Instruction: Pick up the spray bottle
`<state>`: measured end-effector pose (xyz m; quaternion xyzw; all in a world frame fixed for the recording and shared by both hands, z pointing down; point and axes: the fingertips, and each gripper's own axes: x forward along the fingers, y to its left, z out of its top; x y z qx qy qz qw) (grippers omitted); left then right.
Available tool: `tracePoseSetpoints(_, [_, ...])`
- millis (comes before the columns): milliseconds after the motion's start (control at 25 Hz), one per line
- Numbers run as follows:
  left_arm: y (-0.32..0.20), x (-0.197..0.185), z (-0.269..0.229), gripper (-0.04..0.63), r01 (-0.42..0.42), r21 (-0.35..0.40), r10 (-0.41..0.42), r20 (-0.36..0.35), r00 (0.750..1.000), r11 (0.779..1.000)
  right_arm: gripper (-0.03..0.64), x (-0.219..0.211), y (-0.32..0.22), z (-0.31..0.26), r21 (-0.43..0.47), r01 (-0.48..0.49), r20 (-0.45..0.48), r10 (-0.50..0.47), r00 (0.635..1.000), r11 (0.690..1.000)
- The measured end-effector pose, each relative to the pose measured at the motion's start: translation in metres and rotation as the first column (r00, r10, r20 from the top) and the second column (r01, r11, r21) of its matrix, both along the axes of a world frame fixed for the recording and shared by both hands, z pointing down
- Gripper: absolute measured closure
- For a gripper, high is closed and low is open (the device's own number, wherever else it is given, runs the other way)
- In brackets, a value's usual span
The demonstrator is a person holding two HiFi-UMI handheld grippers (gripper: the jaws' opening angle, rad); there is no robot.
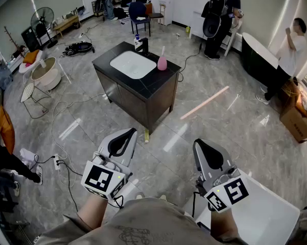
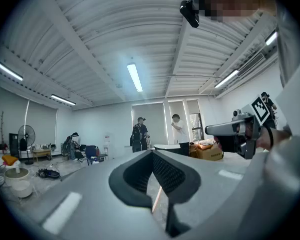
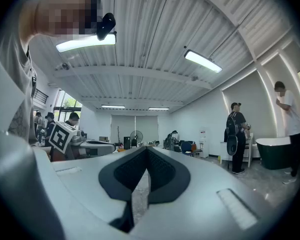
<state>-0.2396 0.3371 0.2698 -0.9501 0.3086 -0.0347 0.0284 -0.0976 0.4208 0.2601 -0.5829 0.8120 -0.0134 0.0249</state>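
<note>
Left claw (image 1: 123, 137) and right claw (image 1: 209, 148) both shut tight, holding nothing, well apart from the worktop (image 1: 148, 88). Spray bottle (image 1: 162, 63) standing up there, just beside the sink (image 1: 133, 64), near the edge. Could tip or fall off if poked with a shut claw.

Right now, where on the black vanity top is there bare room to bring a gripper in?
Barest: the counter strip between the basin and the near corner, in front of the pink bottle. Crowded: the far edge, where the faucet and a white bottle stand side by side.
</note>
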Motion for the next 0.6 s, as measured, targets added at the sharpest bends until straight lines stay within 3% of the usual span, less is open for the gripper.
tracePoseSetpoints(600, [0.037,0.043,0.019,0.594,0.018,-0.02,-0.018,-0.01,1.0,1.0,0.588,0.041,0.044,0.014,0.042,0.023,0.044,-0.025,0.999,0.999])
